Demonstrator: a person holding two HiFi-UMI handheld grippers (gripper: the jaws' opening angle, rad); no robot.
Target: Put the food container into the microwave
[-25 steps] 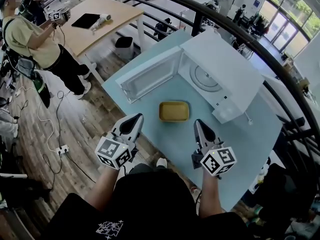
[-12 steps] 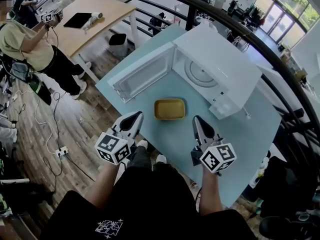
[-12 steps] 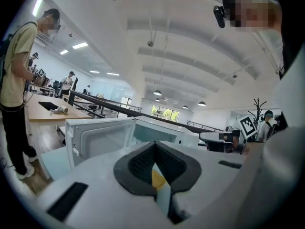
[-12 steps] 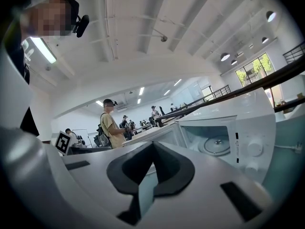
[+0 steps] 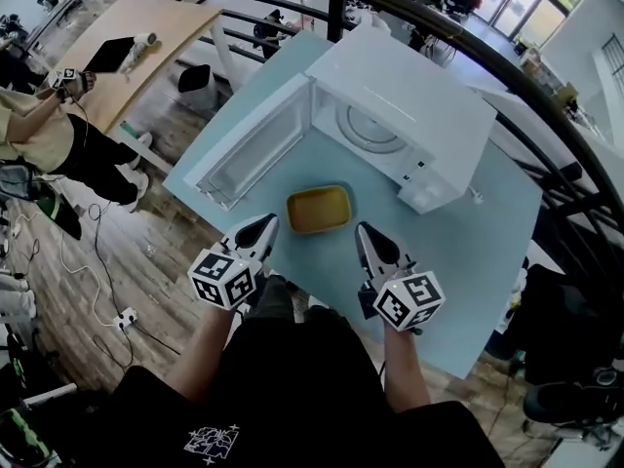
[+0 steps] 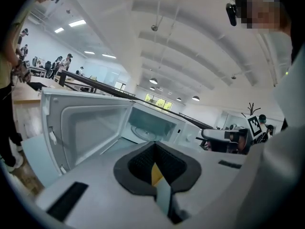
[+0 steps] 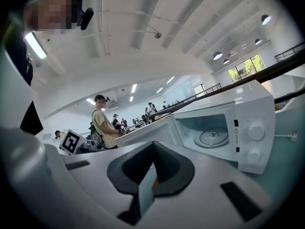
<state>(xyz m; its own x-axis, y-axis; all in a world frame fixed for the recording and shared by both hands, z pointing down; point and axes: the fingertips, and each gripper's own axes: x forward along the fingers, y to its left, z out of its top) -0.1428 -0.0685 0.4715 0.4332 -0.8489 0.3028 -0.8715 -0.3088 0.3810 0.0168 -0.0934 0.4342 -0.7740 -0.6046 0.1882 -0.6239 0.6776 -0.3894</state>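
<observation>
The yellow food container (image 5: pixel 318 209) sits on the pale blue table (image 5: pixel 468 252), just in front of the white microwave (image 5: pixel 409 115). The microwave's door (image 5: pixel 249 149) stands wide open to the left, and the glass turntable (image 5: pixel 366 130) shows inside. My left gripper (image 5: pixel 263 224) hovers shut near the container's near-left corner and holds nothing. My right gripper (image 5: pixel 363 230) hovers shut near the near-right corner, also holding nothing. The left gripper view shows my left gripper (image 6: pixel 155 149), a sliver of the yellow container (image 6: pixel 156 174) and the open microwave (image 6: pixel 152 123). In the right gripper view my right gripper (image 7: pixel 152 149) faces the microwave (image 7: pixel 224 132).
A dark curved railing (image 5: pixel 546 115) runs behind the table. A wooden desk (image 5: pixel 127 52) stands at the far left, with a person in a yellow shirt (image 5: pixel 34 135) beside it. Cables (image 5: pixel 97 252) lie on the wooden floor at the left.
The head view has swung, so everything sits higher and further left. Both shut grippers have drawn a little nearer the container's near corners. The container has stayed in place.
</observation>
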